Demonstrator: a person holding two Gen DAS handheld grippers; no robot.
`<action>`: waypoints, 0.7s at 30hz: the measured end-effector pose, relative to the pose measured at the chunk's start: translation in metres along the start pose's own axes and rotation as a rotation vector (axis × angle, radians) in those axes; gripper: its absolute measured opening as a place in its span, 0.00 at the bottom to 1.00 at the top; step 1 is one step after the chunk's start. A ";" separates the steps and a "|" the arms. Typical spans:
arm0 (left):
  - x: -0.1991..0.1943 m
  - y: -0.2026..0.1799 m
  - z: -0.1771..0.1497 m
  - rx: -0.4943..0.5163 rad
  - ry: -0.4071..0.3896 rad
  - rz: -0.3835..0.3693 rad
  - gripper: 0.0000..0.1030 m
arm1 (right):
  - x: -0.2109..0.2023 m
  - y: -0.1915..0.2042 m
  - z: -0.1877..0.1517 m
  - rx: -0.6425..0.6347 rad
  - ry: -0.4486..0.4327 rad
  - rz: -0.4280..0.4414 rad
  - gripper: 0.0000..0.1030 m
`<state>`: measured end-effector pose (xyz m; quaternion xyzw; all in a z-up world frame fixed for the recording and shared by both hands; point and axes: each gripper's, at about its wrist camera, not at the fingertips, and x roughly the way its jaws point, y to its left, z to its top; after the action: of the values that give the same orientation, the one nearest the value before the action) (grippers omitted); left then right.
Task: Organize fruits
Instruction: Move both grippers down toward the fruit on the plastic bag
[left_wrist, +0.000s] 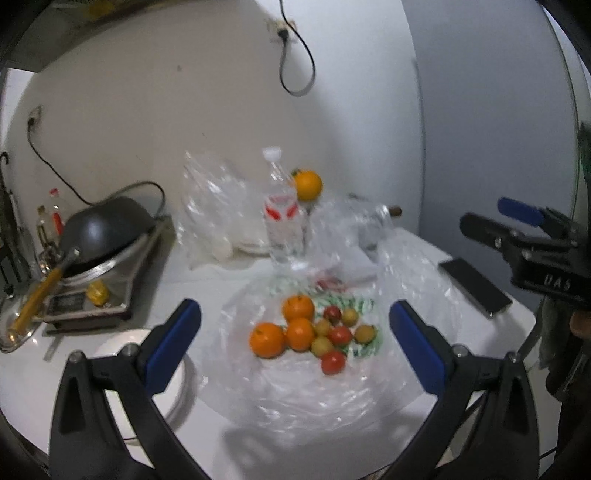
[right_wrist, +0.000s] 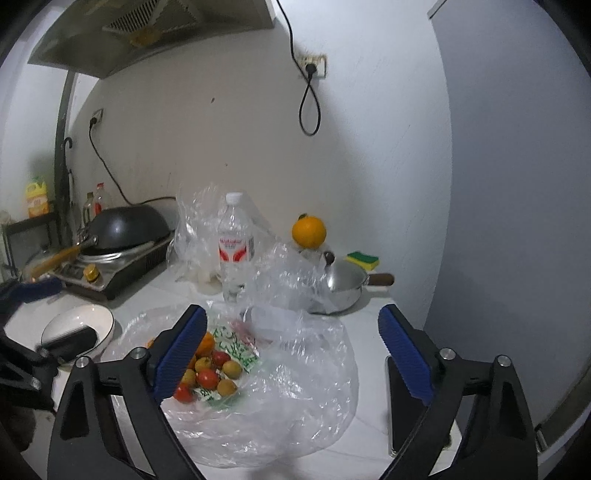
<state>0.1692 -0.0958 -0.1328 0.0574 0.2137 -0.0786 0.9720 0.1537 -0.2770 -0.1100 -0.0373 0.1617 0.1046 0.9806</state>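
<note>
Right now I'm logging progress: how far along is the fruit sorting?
Barely begun. The oranges and small red and yellow fruits lie mixed on the clear plastic bag. The white bowl holds no fruit. Left gripper and right gripper are open, empty. All sorting remains.

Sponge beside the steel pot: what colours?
Yellow with a green top; it shows only in the right wrist view.

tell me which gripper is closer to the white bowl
Left. The left gripper has one finger over the white bowl; the right gripper sits further right, above the plastic bag.
</note>
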 end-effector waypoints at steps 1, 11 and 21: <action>0.007 -0.004 -0.003 0.006 0.021 -0.004 0.99 | 0.003 -0.001 -0.002 -0.004 0.005 0.006 0.87; 0.059 -0.028 -0.025 0.060 0.168 -0.016 0.91 | 0.039 -0.008 -0.027 0.003 0.089 0.106 0.63; 0.104 -0.038 -0.041 0.046 0.329 -0.051 0.53 | 0.067 -0.007 -0.033 -0.012 0.141 0.205 0.43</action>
<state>0.2387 -0.1408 -0.2168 0.0860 0.3695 -0.0975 0.9201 0.2068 -0.2749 -0.1630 -0.0335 0.2326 0.2022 0.9507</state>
